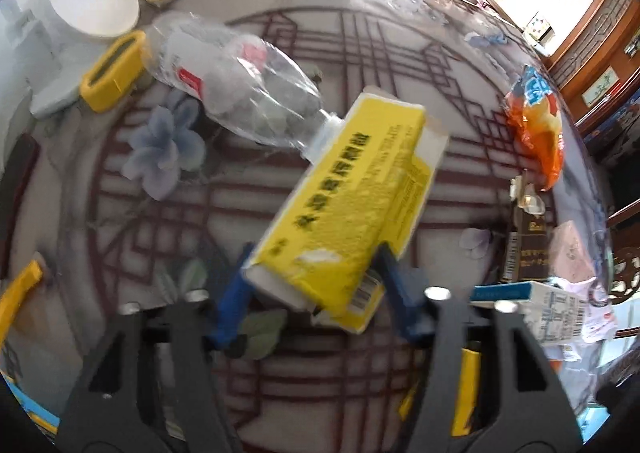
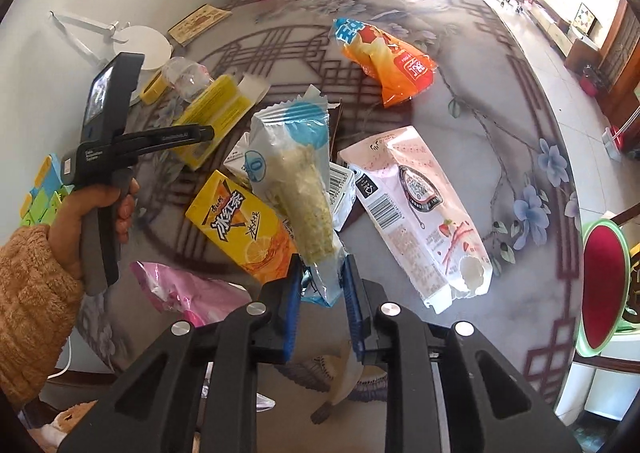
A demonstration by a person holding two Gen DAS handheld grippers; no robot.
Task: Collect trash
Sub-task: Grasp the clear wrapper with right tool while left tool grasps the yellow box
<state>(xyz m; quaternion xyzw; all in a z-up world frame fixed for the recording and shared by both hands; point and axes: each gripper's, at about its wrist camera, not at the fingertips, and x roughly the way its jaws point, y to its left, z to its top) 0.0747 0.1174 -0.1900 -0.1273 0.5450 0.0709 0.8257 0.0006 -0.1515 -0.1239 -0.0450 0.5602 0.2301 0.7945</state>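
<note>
In the left wrist view a yellow carton with black print lies slanted, its near end between the blue pads of my left gripper, which press on both sides. A crushed clear bottle lies behind it. In the right wrist view my right gripper is shut on the tail of a blue-and-white cone wrapper, held above the table. The left gripper, held by a hand in a tan sleeve, reaches over the yellow carton.
On the round patterned table lie an orange snack bag, a pink-and-white pouch, a yellow tea carton, a pink bag and a white carton. A white lamp base stands far left. A red chair seat is at right.
</note>
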